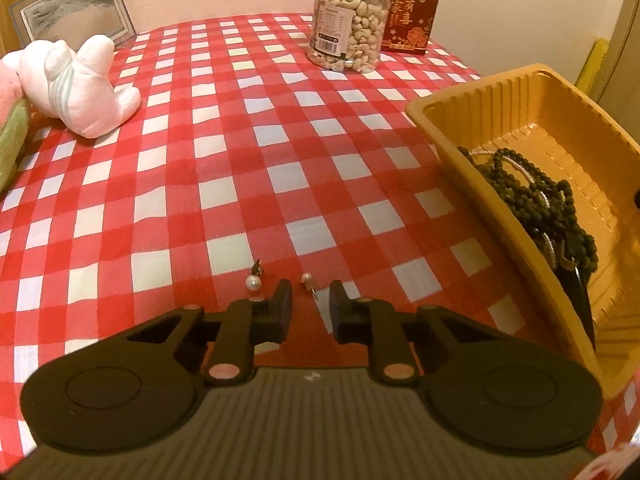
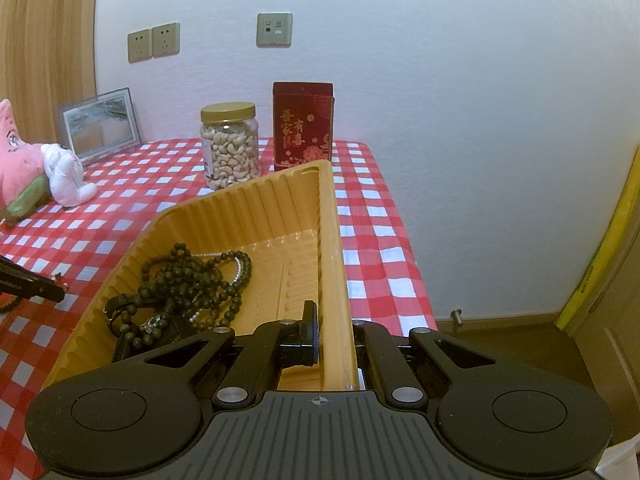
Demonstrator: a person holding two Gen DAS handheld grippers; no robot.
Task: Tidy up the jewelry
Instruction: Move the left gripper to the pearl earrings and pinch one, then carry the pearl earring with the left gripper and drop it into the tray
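Gripping: R gripper (image 2: 334, 344) pinches the near side wall of the yellow tray (image 2: 280, 200), one finger inside, one outside the wall.
L gripper (image 1: 310, 300): fingers spread, nothing between the pads; low over the checked cloth (image 1: 240, 160), tips just short of the earrings.
Pearl stud (image 1: 307, 279): lies on the cloth right in front of the gap between the L fingers, pin pointing back toward the gripper.
2nd pearl earring (image 1: 253, 282): just left of the L gripper's left fingertip, w/ a small dark metal bit beside it; on the cloth, apart from the stud.
Tray contents: dark bead necklace (image 2: 188, 280) piled in the near-left part of the tray, tangled w/ a thin silvery chain (image 2: 239, 270); some darker piece under it, can't tell what.
Tray position: on the cloth, right of the L gripper, near the table's right edge.
Bkgd: cashew jar (image 2: 230, 146) w/ gold lid and red box (image 2: 303, 126) at the far edge, side by side; white plush (image 1: 80, 84) and pink plush (image 2: 18, 160) far left, touching; picture frame (image 2: 98, 124) leaning against the wall behind them.
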